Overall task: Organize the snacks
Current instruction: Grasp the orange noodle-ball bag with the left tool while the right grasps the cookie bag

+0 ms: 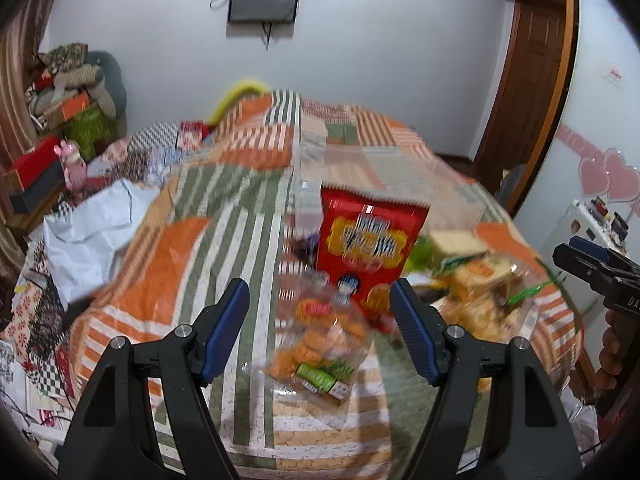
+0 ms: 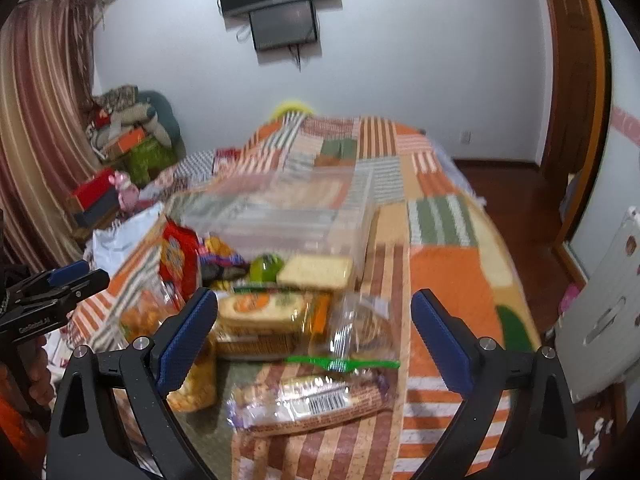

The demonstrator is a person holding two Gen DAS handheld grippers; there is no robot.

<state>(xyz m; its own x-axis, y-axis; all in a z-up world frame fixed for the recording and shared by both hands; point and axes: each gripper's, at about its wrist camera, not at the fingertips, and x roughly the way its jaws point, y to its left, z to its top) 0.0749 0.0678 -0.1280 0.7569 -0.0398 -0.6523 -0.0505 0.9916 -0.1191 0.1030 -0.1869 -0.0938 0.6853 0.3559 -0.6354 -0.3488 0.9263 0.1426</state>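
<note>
Snacks lie on a striped patchwork bedspread (image 1: 192, 240). In the left wrist view a red snack bag (image 1: 368, 248) stands upright, with a clear bag of orange snacks (image 1: 320, 340) in front of it. My left gripper (image 1: 320, 328) is open and empty, just above that clear bag. In the right wrist view a clear plastic bin (image 2: 288, 216) sits behind a pile: a green-labelled cracker pack (image 2: 264, 312), a pale cracker block (image 2: 316, 272), a clear bag (image 2: 356, 328) and a wrapped biscuit roll (image 2: 308, 400). My right gripper (image 2: 316, 336) is open and empty over the pile.
A white plastic bag (image 1: 92, 232) lies at the bed's left. Boxes and cushions (image 1: 68, 92) are stacked in the far left corner. A wall screen (image 2: 280, 4) hangs above. A wooden door (image 1: 532, 80) and a white appliance (image 2: 600, 320) stand on the right.
</note>
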